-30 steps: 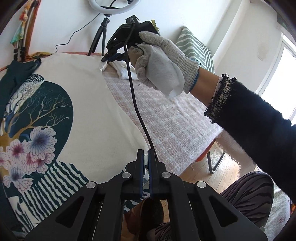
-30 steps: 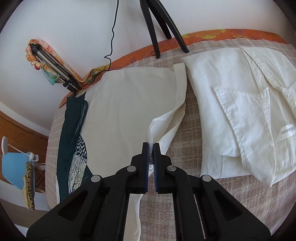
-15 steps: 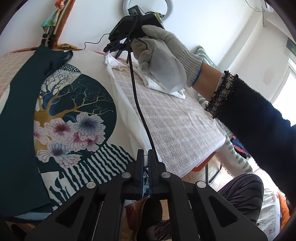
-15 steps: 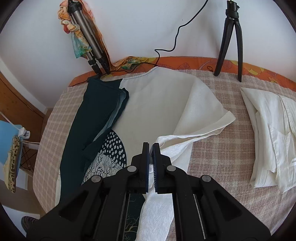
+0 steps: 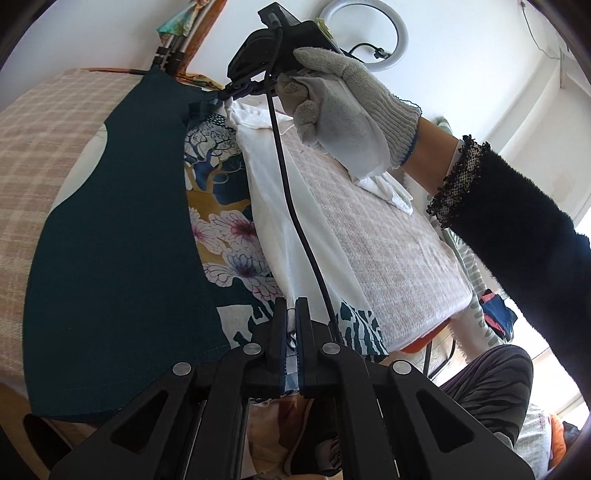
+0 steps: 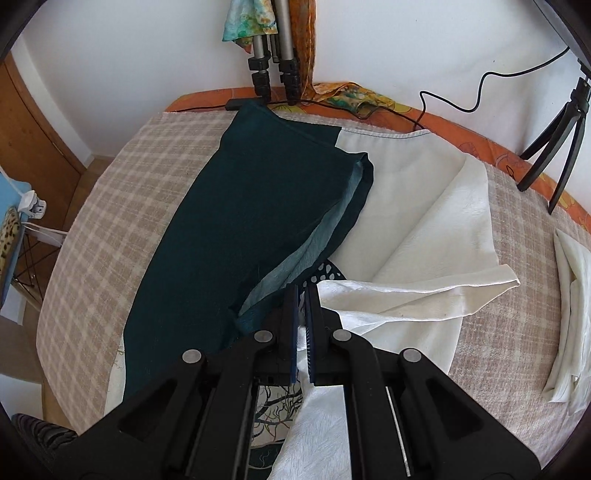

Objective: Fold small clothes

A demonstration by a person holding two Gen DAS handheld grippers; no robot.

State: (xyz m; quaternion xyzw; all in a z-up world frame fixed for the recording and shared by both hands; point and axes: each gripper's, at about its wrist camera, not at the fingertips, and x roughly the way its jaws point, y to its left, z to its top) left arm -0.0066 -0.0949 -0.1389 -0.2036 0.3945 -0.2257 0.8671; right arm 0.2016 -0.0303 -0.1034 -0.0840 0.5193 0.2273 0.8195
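A cream T-shirt (image 5: 280,221) with a dark teal panel (image 5: 122,236) and a tree-and-flower print lies on the checked table. My left gripper (image 5: 290,306) is shut on its near hem. My right gripper (image 6: 302,291) is shut on the cream edge of the same shirt (image 6: 413,229) near the far end; in the left wrist view it (image 5: 236,92) is held by a gloved hand (image 5: 343,107). The cream side is folded over the print along the shirt's length. The teal panel (image 6: 258,221) lies flat on the left.
A folded white shirt (image 6: 570,295) lies at the table's right edge, also seen beyond the hand (image 5: 395,192). Tripod legs (image 6: 275,70) and a black tripod (image 6: 554,155) stand at the far edge with cables. A ring light (image 5: 365,33) stands behind.
Both grippers have carried the shirt's cream right side leftward over the print. The fold now covers much of the tree and flowers. Both stayed shut.
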